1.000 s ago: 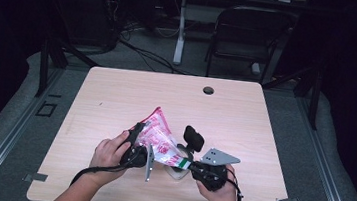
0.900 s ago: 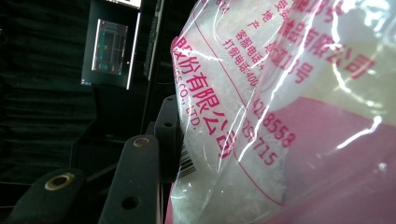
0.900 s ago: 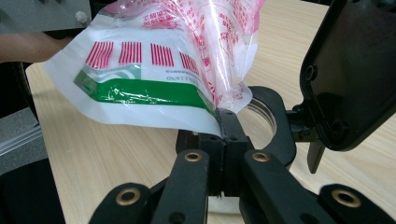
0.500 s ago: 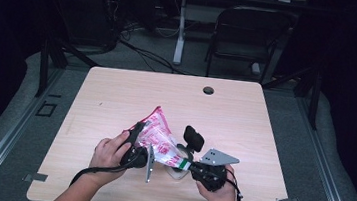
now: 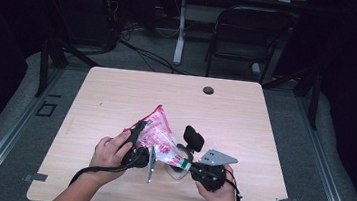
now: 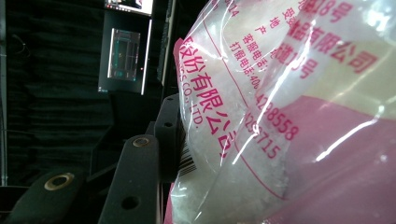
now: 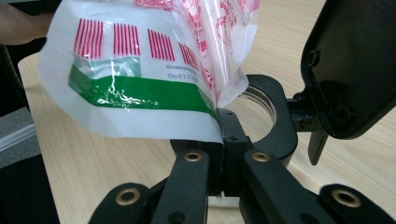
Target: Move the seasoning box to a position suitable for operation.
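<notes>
A clear and pink plastic bag (image 5: 161,135) of white grains hangs tilted over the front middle of the table, held from both sides. My left gripper (image 5: 146,136) is shut on the bag's body; in the left gripper view the bag (image 6: 280,116) presses against one of the black fingers (image 6: 140,182). My right gripper (image 5: 184,164) is shut on the bag's lower white and green edge (image 7: 140,79), its fingertips (image 7: 223,122) pinched together. Just behind them stands a clear jar with a black rim (image 7: 278,126), its hinged black lid (image 7: 350,65) flipped up (image 5: 193,138).
The wooden table (image 5: 265,119) has a round cable hole (image 5: 208,90) near its far edge. A dark chair (image 5: 246,32) stands beyond the table, with cables on the floor. Both of the person's hands rest near the front edge.
</notes>
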### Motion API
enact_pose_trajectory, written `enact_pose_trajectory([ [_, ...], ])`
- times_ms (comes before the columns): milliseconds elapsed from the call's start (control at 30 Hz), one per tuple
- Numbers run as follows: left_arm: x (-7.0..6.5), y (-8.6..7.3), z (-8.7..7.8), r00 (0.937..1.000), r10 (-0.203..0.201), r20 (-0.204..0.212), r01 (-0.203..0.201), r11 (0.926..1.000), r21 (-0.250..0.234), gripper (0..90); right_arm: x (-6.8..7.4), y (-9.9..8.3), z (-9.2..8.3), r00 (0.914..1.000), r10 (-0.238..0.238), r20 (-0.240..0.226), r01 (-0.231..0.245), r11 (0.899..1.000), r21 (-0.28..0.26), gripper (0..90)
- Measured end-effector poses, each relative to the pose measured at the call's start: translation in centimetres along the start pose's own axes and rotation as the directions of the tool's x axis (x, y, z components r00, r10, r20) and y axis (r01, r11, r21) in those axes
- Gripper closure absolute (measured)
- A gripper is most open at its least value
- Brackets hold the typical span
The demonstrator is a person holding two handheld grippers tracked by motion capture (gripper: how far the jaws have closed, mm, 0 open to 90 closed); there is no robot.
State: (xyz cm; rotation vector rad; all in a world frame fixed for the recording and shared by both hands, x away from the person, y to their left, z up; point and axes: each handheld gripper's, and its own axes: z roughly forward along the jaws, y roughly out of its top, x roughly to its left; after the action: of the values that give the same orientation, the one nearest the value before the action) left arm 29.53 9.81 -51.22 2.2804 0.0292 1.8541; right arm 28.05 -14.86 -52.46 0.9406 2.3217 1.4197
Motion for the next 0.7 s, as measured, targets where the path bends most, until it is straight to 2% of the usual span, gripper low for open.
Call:
enact_pose_trajectory([
  [700,0.29,0.27,-0.21,0.9998,0.001,-0.018,-0.001,0.9999,-0.01,63.6,-0.18,-0.13,0.17,0.9998,0.019,0.005,-0.019,1.0,-0.005,89.9],
])
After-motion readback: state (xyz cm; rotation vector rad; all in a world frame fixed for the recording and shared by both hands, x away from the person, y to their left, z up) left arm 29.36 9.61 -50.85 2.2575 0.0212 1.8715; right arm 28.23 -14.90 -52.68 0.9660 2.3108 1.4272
